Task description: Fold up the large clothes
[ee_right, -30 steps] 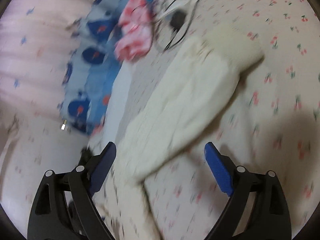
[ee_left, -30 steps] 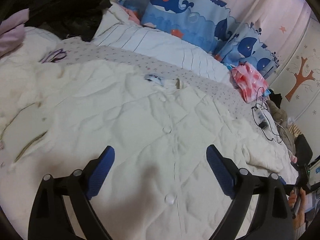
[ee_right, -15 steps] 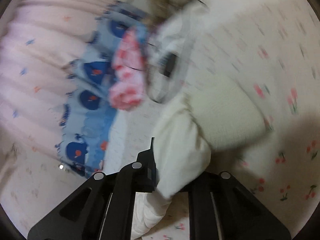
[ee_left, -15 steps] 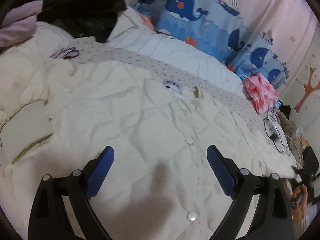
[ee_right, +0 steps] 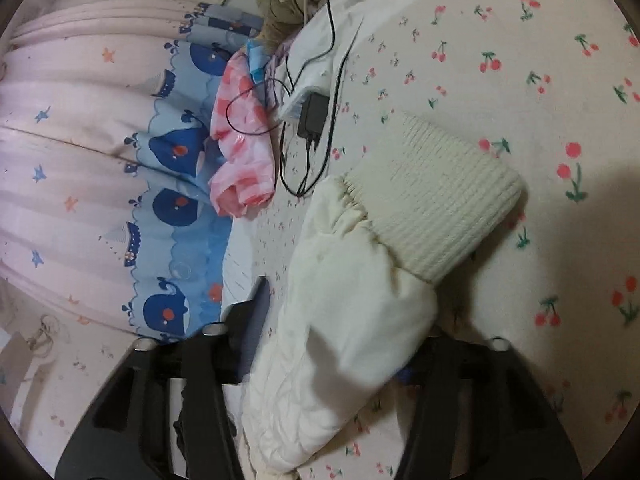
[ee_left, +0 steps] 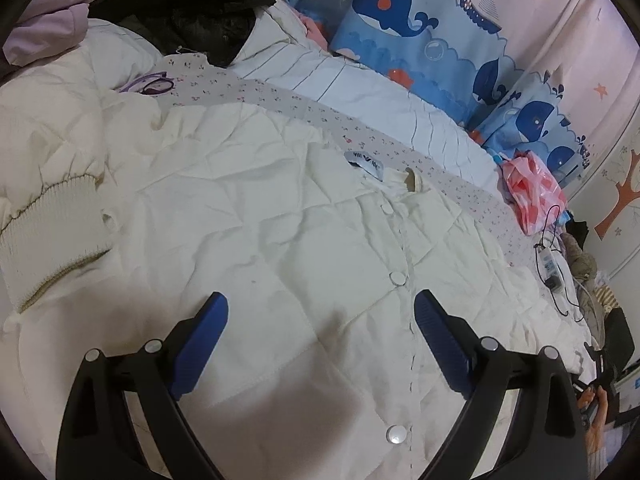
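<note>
Right gripper (ee_right: 332,344) grasps the sleeve (ee_right: 344,320) of the cream jacket (ee_left: 280,240); left gripper (ee_left: 320,336) waits released above it

The right jaws, after clamping tight, have just eased a little wider, yet the padded sleeve sits between them and looks pinched, with its ribbed cuff (ee_right: 436,196) lying toward 1 o'clock on the cherry-print sheet (ee_right: 520,60). The left jaws stand wide apart with nothing between them, over the jacket front, where the snap button (ee_left: 397,278) is at 1 o'clock. To do this step well, the right gripper should probably keep a firm pinch and carry the sleeve flat across the body, clear of the black charger cable (ee_right: 316,120) at 12 o'clock
</note>
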The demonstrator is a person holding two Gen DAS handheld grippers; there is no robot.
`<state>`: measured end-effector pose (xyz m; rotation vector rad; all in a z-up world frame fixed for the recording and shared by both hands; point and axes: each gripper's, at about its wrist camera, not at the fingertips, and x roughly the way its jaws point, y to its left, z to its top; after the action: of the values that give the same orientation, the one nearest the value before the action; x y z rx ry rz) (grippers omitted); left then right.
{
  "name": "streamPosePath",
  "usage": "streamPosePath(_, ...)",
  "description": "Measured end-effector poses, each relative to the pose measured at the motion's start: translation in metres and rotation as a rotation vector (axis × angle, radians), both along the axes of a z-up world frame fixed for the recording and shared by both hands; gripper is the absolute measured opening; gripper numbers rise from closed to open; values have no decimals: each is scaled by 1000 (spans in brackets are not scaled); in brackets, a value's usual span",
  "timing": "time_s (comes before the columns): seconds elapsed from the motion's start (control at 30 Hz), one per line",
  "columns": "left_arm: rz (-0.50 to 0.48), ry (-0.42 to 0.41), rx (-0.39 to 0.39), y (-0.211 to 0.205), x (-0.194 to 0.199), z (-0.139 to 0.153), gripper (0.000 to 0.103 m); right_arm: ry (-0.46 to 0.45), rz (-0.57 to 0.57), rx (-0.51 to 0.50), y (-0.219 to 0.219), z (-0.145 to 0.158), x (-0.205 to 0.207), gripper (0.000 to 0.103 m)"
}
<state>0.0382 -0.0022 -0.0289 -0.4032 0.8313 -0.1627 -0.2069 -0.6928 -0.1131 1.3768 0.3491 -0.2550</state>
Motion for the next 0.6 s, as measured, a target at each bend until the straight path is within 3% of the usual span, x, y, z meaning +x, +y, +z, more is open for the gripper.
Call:
streamPosePath(0.03, 3, -6, 1, 1, 0, 1, 90, 5, -8, -27, 1, 3, 1, 15)
streamPosePath(0.1, 15, -18, 4, 3, -2, 3, 90, -16, -14, -80, 3, 17, 4, 11)
streamPosePath(0.37, 80, -33, 39, 18, -1, 13, 90, -152, 44, -291, 41, 124, 42, 10)
streamPosePath(0.6, 182, -106, 104, 45, -5, 38, 90, -309, 219, -413, 136, 220, 104, 10)
